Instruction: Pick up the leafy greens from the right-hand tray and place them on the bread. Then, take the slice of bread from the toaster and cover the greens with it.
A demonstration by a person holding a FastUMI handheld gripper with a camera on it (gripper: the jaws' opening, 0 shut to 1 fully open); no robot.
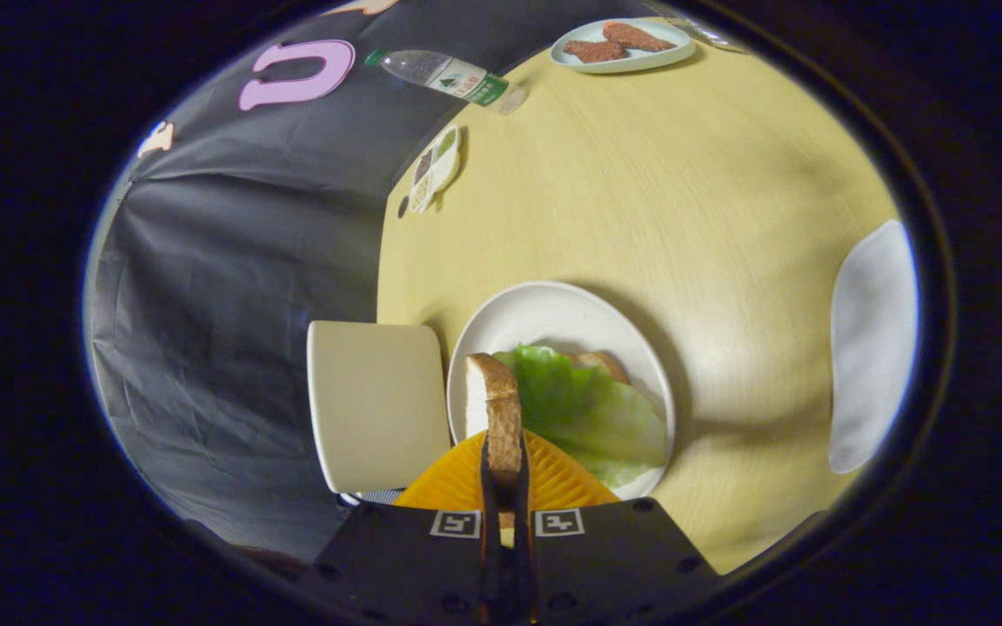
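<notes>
Your gripper is squeezed tight on the crusty white bread slice, held on edge, pointing to 12 o'clock. The flat green lettuce leaf on the round white plate lies just beside it, at 2 o'clock.

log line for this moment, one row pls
phase: carrying top slice | gripper: shut on bread slice, held on edge | lettuce: on bottom bread on white plate | next: likely lay slice over lettuce
</notes>
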